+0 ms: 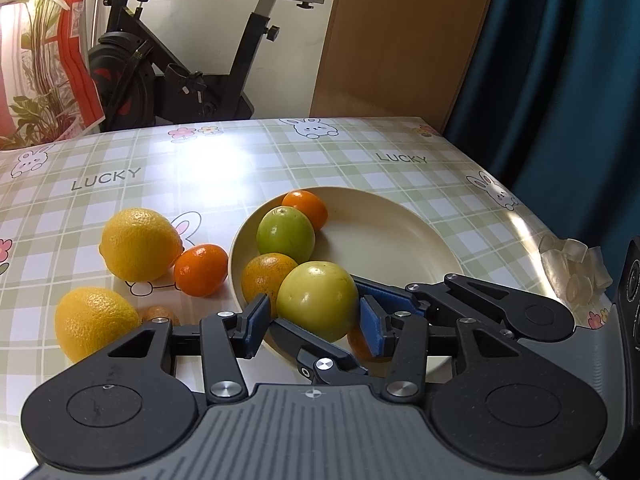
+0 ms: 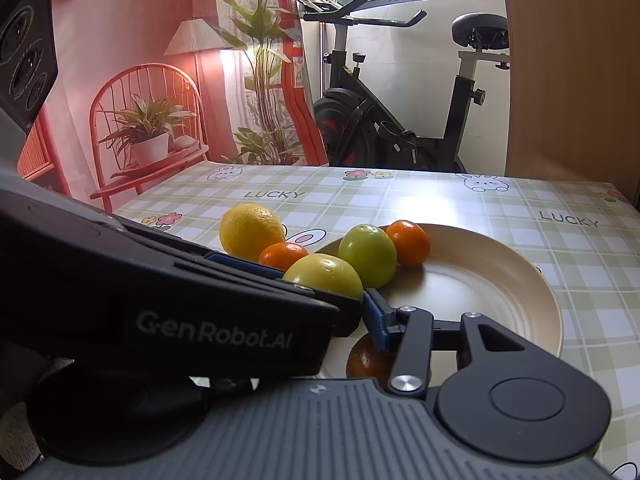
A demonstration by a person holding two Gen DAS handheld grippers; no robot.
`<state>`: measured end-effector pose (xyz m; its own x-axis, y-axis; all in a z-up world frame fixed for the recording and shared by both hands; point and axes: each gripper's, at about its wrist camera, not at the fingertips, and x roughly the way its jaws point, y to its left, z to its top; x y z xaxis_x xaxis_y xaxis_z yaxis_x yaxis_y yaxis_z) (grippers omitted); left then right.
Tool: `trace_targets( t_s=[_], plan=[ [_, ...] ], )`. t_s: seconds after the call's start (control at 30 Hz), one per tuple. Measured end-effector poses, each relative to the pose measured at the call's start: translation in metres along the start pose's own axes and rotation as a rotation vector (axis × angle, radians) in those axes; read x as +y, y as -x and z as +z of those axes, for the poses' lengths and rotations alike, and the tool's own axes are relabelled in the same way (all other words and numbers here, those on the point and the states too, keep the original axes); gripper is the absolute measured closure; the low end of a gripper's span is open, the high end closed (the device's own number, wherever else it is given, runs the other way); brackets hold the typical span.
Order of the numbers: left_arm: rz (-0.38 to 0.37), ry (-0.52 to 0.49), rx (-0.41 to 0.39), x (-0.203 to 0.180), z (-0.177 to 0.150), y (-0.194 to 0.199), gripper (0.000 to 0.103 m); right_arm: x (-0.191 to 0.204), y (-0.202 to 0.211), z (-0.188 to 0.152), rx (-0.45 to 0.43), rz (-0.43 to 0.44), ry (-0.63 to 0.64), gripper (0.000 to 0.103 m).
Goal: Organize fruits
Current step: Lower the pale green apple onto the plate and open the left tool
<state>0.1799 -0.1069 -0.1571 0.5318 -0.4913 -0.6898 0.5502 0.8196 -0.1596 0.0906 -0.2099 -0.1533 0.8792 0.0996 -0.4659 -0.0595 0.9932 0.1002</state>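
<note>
While the left hand-held gripper [image 1: 310, 326] stands released around a green fruit [image 1: 318, 300] on the plate [image 1: 400, 240] — the right hand-held gripper [image 1: 360, 300] just beside it — I cannot tell that one's state.

We saw the right half of the shallow cream plate [image 1: 400, 240] bare, leaving room to come in from that side. Its left half was crowded by two green round fruits [image 1: 285, 234] and small oranges [image 1: 305, 208]. Left of the plate, two yellow lemons [image 1: 140, 243] blocked the checked tablecloth [image 1: 360, 160].
</note>
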Motion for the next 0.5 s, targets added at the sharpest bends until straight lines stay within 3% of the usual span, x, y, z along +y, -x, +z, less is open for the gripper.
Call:
trace_targets(
  t_s=[0.5],
  plan=[
    [-0.003, 0.030, -0.002, 0.0092, -0.0030, 0.0053, 0.052, -0.0053, -0.0021, 0.0006, -0.001, -0.009, -0.016, 0.049]
  ],
)
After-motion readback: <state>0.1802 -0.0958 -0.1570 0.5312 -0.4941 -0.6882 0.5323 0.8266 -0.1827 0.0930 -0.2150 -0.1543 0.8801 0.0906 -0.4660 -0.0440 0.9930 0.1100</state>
